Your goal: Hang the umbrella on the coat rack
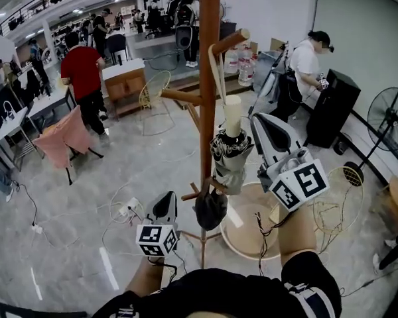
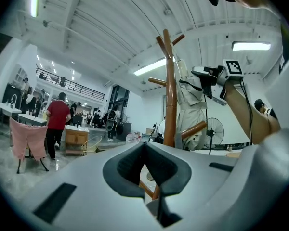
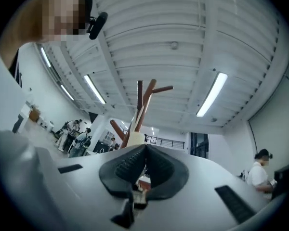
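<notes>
The wooden coat rack [image 1: 209,78] stands in the middle of the head view. A folded grey umbrella [image 1: 227,158] with a cream handle [image 1: 233,116] hangs from an upper peg [image 1: 231,42] by its strap. My right gripper [image 1: 257,120] is just right of the handle, apart from it, jaws shut on nothing. Lower left, my left gripper [image 1: 167,201] is shut and empty, pointing at the rack's foot. The left gripper view shows the umbrella [image 2: 190,109] on the rack [image 2: 169,90] with the right gripper [image 2: 207,78] beside it. The right gripper [image 3: 145,149] sees the handle [image 3: 130,139] just past its jaws.
A dark item [image 1: 210,209] hangs on a low peg. A round pale table [image 1: 252,234] stands right of the rack's base. Cables [image 1: 123,211] lie on the floor. A standing fan [image 1: 388,114] is at far right, a pink-draped chair [image 1: 63,138] at left, and people work behind.
</notes>
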### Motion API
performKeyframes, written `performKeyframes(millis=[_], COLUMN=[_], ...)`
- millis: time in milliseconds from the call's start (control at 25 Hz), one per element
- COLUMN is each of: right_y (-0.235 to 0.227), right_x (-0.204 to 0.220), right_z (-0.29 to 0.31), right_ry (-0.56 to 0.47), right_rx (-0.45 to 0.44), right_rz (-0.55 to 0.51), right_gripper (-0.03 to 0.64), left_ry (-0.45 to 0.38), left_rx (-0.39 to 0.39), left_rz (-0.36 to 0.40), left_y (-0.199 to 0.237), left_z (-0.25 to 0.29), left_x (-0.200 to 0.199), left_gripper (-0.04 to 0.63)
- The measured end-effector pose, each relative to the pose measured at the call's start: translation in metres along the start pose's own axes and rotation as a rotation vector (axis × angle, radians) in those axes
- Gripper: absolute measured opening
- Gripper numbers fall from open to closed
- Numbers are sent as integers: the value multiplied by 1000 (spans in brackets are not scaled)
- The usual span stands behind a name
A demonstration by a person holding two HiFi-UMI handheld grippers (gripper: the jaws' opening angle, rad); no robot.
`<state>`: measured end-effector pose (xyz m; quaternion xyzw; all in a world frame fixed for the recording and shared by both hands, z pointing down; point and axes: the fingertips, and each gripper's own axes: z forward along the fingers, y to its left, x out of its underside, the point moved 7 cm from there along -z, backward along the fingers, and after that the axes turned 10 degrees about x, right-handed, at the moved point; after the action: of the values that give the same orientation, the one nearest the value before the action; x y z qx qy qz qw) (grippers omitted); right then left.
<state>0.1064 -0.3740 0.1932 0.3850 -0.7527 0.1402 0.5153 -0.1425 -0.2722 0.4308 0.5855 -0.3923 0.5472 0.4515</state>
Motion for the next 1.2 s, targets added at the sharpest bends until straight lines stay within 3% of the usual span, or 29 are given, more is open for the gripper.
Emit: performKeyframes(millis=[160, 440, 720, 960, 1200], right_y=[-12, 9, 29, 30, 41], right_x=[53, 144, 216, 234, 237], right_z=[-28, -77, -120, -140, -158], right_ry=[108, 273, 435, 472, 519], right_rx=[141, 363, 400, 412, 428], right_rz=[53, -52, 33, 99, 70], right_gripper=[15, 15, 15, 14, 14], left_ry=[-2, 4, 41, 63, 75], left_rx=[12, 42, 59, 71, 93], left_rz=[6, 11, 24, 26, 33], left_y=[-5, -4, -13, -24, -35], left_z=[15, 22, 28, 31, 26], left_x=[8, 17, 23, 33, 34], left_gripper=[15, 15, 15, 15, 15])
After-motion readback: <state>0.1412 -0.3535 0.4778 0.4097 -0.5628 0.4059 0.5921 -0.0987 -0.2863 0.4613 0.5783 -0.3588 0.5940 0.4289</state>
